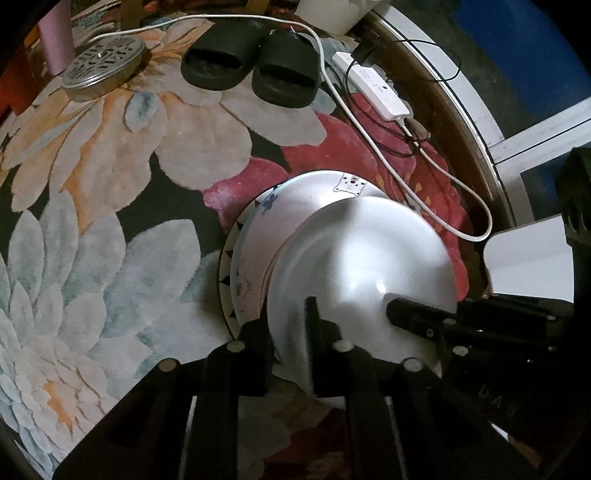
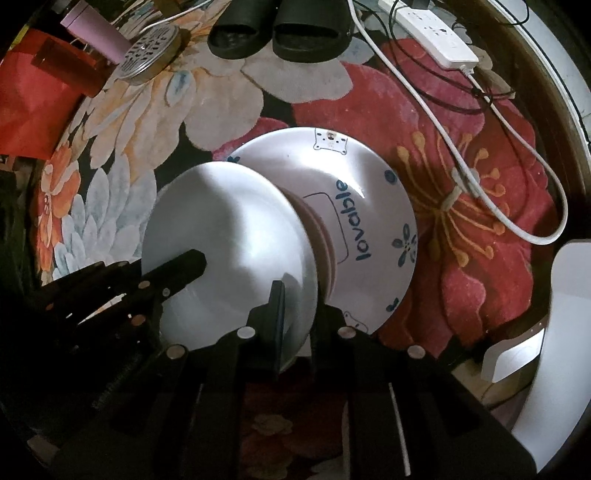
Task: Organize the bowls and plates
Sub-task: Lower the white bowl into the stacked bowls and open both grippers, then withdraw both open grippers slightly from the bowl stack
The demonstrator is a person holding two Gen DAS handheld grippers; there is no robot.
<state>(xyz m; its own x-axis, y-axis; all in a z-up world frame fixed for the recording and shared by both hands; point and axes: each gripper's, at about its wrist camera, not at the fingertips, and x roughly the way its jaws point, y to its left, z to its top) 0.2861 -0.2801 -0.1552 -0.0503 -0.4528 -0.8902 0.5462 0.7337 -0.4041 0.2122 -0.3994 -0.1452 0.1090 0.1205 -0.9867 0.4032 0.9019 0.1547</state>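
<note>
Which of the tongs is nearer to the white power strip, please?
Right, by my estimate. The right tongs grip the white bowl's side facing the power strip; the left tongs grip its far side.

A plain white bowl (image 1: 362,266) is up off the rug, tipped so its inside faces us. It is shiny and has no pictures on it. Each of its two side rims sits between a pair of black fingers.

Under it lies a bigger white plate (image 2: 369,192), flat on the flowery rug. This plate has blue flowers, small bear faces and the blue word "lovable" on it.

Below that plate sits another plate (image 1: 226,291). Only its edge shows, white with little black triangles. The plates make one stack.
</note>
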